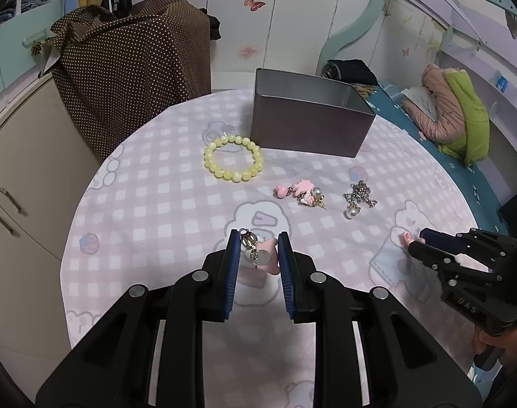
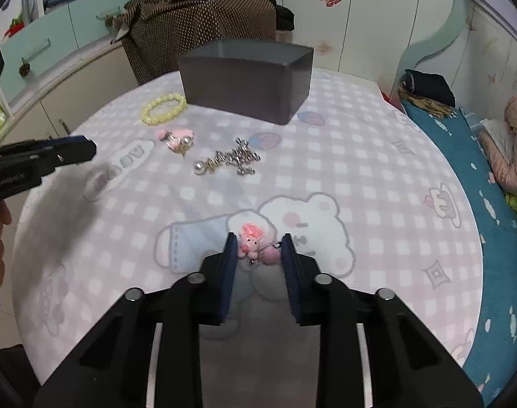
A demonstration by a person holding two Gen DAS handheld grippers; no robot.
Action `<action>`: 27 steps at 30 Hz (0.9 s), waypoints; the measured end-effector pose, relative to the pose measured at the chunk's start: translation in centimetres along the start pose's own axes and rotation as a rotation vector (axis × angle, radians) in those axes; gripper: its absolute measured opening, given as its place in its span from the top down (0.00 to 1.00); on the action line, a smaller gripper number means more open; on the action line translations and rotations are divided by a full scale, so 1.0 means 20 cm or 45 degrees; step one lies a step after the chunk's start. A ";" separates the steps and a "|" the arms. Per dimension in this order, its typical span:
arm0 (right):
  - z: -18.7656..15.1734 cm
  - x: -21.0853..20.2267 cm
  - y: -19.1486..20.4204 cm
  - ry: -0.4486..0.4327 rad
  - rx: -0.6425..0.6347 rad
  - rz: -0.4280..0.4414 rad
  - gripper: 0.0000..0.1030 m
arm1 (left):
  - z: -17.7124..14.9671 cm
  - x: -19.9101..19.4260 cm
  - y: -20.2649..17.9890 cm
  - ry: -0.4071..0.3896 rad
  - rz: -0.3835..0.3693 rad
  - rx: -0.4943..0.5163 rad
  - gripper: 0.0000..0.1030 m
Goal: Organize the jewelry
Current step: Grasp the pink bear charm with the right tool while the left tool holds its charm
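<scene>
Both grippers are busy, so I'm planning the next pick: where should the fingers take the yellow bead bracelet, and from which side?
Come from above onto the near arc of the yellow bead bracelet. It lies flat as an open ring, so one finger fits inside, one outside; its far side sits close to the grey box.

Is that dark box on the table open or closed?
Open. The dark box stands upright with no lid, and its grey inner walls show. Whether anything lies inside cannot be told.

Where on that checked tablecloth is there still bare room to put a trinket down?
Bare cloth lies right of the grey box and the silver pearl chain, out to the table's edge, and left of the yellow bead bracelet. The crowded strip runs from the bracelet past the pink charm cluster to that chain.
</scene>
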State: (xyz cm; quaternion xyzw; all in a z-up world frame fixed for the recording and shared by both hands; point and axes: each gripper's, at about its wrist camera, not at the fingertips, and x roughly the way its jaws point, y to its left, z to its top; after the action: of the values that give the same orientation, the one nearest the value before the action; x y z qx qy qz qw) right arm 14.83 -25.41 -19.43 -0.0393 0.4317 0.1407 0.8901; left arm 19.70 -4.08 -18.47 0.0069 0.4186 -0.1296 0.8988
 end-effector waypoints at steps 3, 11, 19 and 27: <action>0.02 -0.01 0.01 0.008 -0.013 0.000 0.94 | 0.01 -0.01 0.00 -0.007 0.002 0.001 0.78; 0.06 -0.02 0.01 -0.007 -0.009 0.066 0.89 | 0.01 -0.02 -0.01 -0.014 -0.001 0.006 0.78; 0.07 0.07 0.11 0.031 -0.214 0.059 0.82 | 0.02 -0.02 0.00 -0.011 -0.007 0.001 0.78; 0.08 0.10 0.12 0.088 -0.257 0.132 0.47 | 0.01 -0.01 0.01 -0.008 -0.018 -0.011 0.78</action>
State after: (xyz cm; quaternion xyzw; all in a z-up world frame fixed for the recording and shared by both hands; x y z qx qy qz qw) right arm 16.45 -22.42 -19.90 -0.1112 0.4471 0.2281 0.8578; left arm 19.78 -3.88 -18.07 -0.0003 0.4165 -0.1340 0.8992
